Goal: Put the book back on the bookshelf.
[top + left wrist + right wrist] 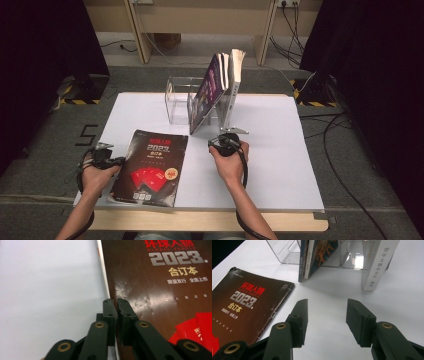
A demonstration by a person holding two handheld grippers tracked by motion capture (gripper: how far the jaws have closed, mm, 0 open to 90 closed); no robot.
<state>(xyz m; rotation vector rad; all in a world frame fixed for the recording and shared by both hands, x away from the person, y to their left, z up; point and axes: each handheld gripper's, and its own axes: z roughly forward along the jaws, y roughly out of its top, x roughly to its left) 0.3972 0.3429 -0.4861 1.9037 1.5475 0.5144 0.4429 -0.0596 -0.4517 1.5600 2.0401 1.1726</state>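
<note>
On the near left of the white-covered worktop (280, 165), found a dark magazine (150, 167) lying flat, cover up, with red shapes at its near end. Saw the left gripper (115, 301) down at that magazine's left edge, near its near corner. Found its jaws pressed almost together, with only a thin slit left. Traced the magazine's pale edge straight into that slit, so read it as pinched there. Noted creases in the cover just beside the jaw tips.

Saw the right gripper (327, 302) to the right of the magazine, apart from it, over bare white surface. Found its jaws spread wide with nothing between them, aimed toward the far side.

Made out a clear plastic stand (177, 100) at the far middle. Counted two thin books (212, 90) leaning rightward in it. Noted a white-spined book (377, 265) standing upright at the right end.
</note>
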